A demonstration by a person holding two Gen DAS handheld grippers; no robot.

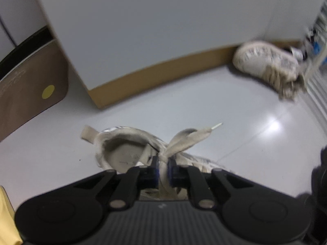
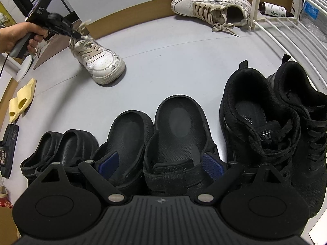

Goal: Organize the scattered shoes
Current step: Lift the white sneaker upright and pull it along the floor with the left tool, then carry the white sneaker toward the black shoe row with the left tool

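Floor (image 2: 163, 65) is smooth pale grey with a glare spot in the left wrist view. A tan baseboard (image 2: 130, 10) runs along the white wall across the top. A white wire rack (image 2: 286, 20) curves down the right edge of the right wrist view, with a dark bottle (image 2: 273, 10) lying behind its post.

My left tool (image 1: 162, 173) is clamped on the beige laces (image 1: 184, 140) of a white sneaker (image 2: 98, 59); blue pads pinch the lace bundle just above the tongue. In the right wrist view this shoe sits upper left, long axis running diagonally, toe toward lower right and touching the floor, heel toward the upper left and tipped up under my hand (image 2: 18, 34). Sole looks tilted, not flat.

Its mate, the second white sneaker (image 2: 212, 6), lies at top centre-right against the baseboard, just beside the rack post, long axis roughly across the frame, toe to the left, laces trailing toward lower right.

My right tool (image 2: 159, 165) hangs with its fingers wide apart, nothing pressed between the pads, over a row of black shoes along the bottom: black slippers (image 2: 61, 149), black clogs (image 2: 179, 130), black trainers (image 2: 265, 122). Their heels point to the top of the frame.

Yellow slides (image 2: 20, 100) lie at the left edge, well apart from the row.
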